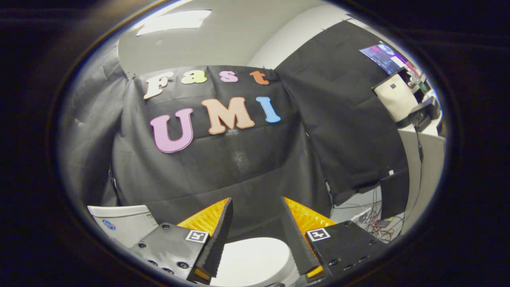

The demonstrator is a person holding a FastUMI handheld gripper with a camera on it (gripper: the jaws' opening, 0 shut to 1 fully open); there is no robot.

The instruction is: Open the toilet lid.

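A white toilet lid (253, 261) lies low between my two fingers, its rounded front edge pointing toward the black cloth wall. It looks closed and flat. The white tank (121, 225) of the toilet stands to the left, beyond my left finger. My gripper (257, 207) is open, fingers spread wide above the lid, with nothing between them and no contact with the lid that I can see.
Black cloth walls (239, 159) hang close ahead and to the right. Past the right cloth edge stand a white partition (422, 159), loose cables (374, 227) on the floor and a desk with a screen (384, 57).
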